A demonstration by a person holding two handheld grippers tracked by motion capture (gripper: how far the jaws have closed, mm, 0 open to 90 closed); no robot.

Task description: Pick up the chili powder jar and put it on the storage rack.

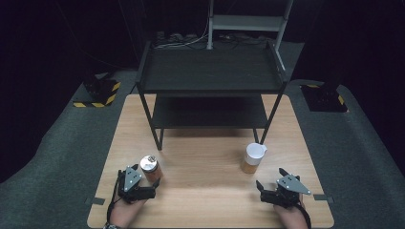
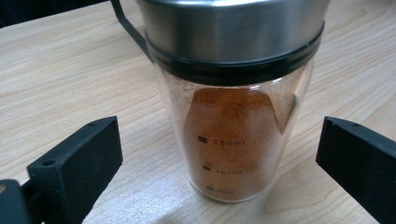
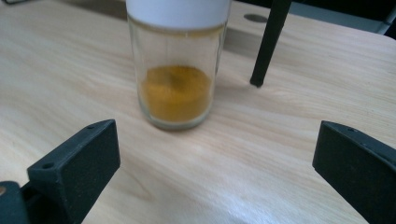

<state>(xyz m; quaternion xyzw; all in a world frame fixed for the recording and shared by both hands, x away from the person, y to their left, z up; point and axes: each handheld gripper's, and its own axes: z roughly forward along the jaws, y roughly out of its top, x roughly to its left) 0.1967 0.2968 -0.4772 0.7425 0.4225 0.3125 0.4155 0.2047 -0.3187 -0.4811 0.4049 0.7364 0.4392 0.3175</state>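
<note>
Nearest the person's edge of the pale wooden table [image 1: 205, 191], two hands each hold a hand-held gripper low over the surface, both with jaws spread wide and nothing clamped between them. At the left hand-held gripper [image 1: 143, 179], a steel-lidded glass jar [image 1: 149, 168] of reddish-brown powder stands upright just ahead of the jaw tips; seen from the left gripper view, the same steel-lidded glass jar [image 2: 233, 116] sits between the two black jaws with clear gaps on either side, neither pad touching its glass, and printed volume marks show on its wall. At the right hand-held gripper [image 1: 270, 179], a white-lidded glass jar [image 1: 253, 158] stands farther ahead and a little to the left of the jaws, well clear of them; the right gripper view shows the white-lidded glass jar [image 3: 176, 70] upright on the table, holding a shallow layer of yellow-brown powder, with open table between it and the jaw tips. Just beyond and to the right of that jar, a black leg [image 3: 268, 44] of a shelf rack meets the tabletop. Farther from both hand-held grippers, the black two-tier shelf rack [image 1: 210, 71] stands at the far half of the table, and grey carpeted floor [image 1: 57, 157] surrounds it.
</note>
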